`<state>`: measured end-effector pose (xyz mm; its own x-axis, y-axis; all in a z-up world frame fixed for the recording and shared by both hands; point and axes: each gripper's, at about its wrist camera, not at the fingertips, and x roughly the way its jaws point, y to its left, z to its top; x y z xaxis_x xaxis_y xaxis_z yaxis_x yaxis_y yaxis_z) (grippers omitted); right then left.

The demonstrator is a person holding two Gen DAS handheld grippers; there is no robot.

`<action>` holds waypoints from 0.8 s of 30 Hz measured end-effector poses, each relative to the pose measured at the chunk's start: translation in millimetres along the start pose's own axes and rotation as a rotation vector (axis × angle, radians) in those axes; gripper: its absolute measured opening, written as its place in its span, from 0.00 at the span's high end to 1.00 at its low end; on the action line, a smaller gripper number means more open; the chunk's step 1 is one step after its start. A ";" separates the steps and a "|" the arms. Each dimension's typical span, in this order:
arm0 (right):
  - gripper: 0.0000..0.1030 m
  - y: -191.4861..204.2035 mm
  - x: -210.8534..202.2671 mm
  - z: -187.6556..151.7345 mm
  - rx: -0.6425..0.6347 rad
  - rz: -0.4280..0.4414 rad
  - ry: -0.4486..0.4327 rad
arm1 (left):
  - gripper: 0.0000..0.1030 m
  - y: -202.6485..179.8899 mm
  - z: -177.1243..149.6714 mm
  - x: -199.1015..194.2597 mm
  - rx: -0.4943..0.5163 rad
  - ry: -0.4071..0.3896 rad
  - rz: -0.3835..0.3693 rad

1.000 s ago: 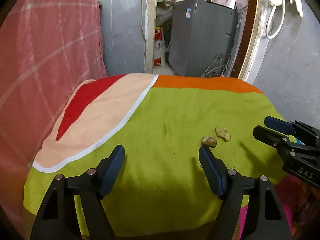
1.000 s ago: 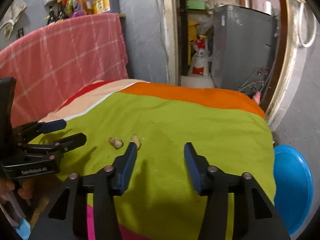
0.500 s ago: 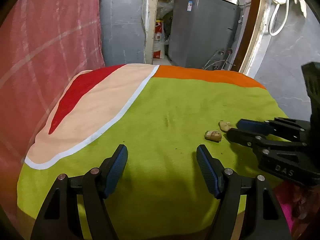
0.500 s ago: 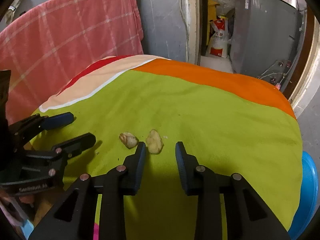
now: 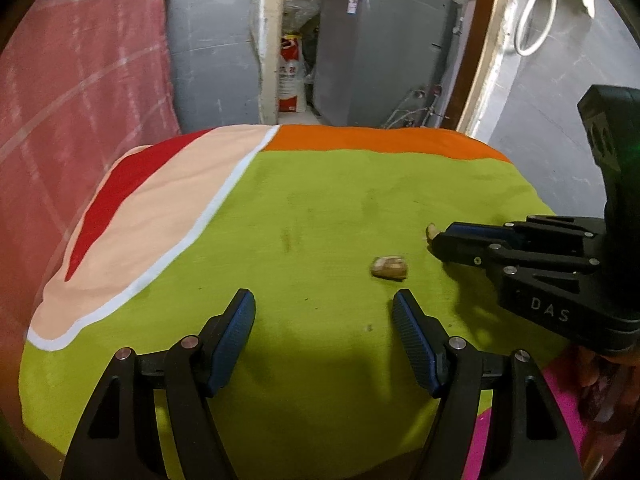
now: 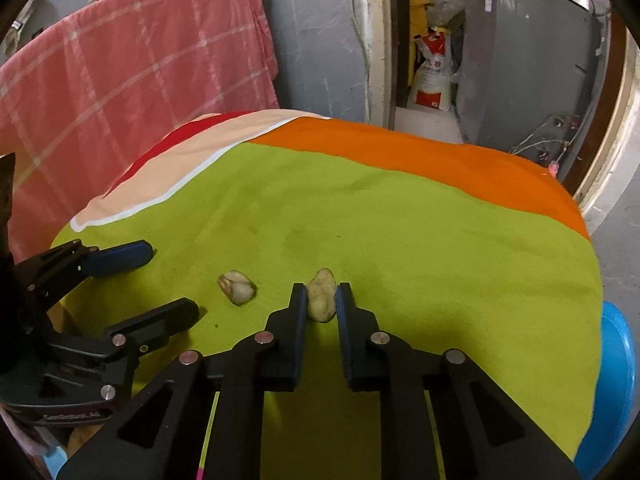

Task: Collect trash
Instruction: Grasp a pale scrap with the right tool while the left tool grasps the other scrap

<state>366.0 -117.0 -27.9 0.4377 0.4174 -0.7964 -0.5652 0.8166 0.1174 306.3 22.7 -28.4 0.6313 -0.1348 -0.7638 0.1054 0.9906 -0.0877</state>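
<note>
Two small pale scraps of trash lie on a table covered by a green, orange, red and cream cloth (image 6: 400,220). My right gripper (image 6: 321,296) is shut on the right scrap (image 6: 321,294), which still rests on the cloth. The other scrap (image 6: 237,287) lies just to its left. In the left wrist view that scrap (image 5: 389,267) lies just ahead of the right finger of my left gripper (image 5: 323,312), which is open and empty. The right gripper (image 5: 440,238) reaches in from the right there, hiding most of the held scrap (image 5: 431,231).
A pink checked cloth (image 6: 120,60) hangs at the table's left. A doorway behind holds a grey appliance (image 5: 380,52) and a white sack (image 6: 432,76). A blue basin (image 6: 616,380) stands on the floor at the table's right. A pink cloth edge (image 5: 560,400) lies near me.
My right gripper moved forward over the right scrap and shut on it. My left gripper edged forward and stayed open.
</note>
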 end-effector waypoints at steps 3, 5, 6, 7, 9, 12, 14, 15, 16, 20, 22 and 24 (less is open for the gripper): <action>0.88 -7.7 -5.6 -3.7 0.017 -0.006 -0.015 | 0.41 -5.8 3.1 4.8 0.020 0.006 -0.008; 0.88 -12.8 -9.1 -5.7 0.023 -0.013 -0.023 | 0.43 -10.1 6.1 8.5 0.031 0.013 -0.015; 0.88 -15.2 -11.2 -7.8 0.029 -0.013 -0.027 | 0.45 -12.0 7.7 10.5 0.034 0.016 -0.016; 0.88 -16.5 -12.3 -8.8 0.032 -0.012 -0.029 | 0.47 -13.0 9.1 12.3 0.037 0.018 -0.018; 0.88 -19.2 -15.8 -12.6 0.037 -0.013 -0.035 | 0.50 -14.6 11.8 15.5 0.041 0.025 -0.021; 0.88 -20.2 -18.7 -16.6 0.040 -0.016 -0.046 | 0.55 -18.1 14.2 19.0 0.056 0.032 -0.019; 0.88 -21.1 -21.8 -19.8 0.041 -0.020 -0.059 | 0.58 -21.3 15.9 21.1 0.062 0.039 -0.012; 0.88 -21.7 -23.7 -21.3 0.043 -0.024 -0.068 | 0.62 -22.8 16.8 21.7 0.064 0.040 -0.011; 0.88 -22.8 -25.1 -22.4 0.046 -0.024 -0.073 | 0.65 -24.0 17.7 22.5 0.067 0.044 -0.011; 0.88 -27.9 -30.8 -27.2 0.067 -0.019 -0.092 | 0.77 -28.1 18.8 23.7 0.075 0.052 -0.013; 0.88 -29.0 -33.4 -30.1 0.076 -0.017 -0.099 | 0.82 -29.6 19.0 24.7 0.074 0.052 -0.009; 0.88 -29.6 -36.0 -33.0 0.083 -0.018 -0.110 | 0.82 -30.2 18.5 24.8 0.071 0.049 -0.008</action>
<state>343.9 -169.4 -22.2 0.5238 0.4403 -0.7292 -0.4991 0.8524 0.1562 333.0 -11.0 -32.9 0.5922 -0.1393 -0.7937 0.1657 0.9850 -0.0492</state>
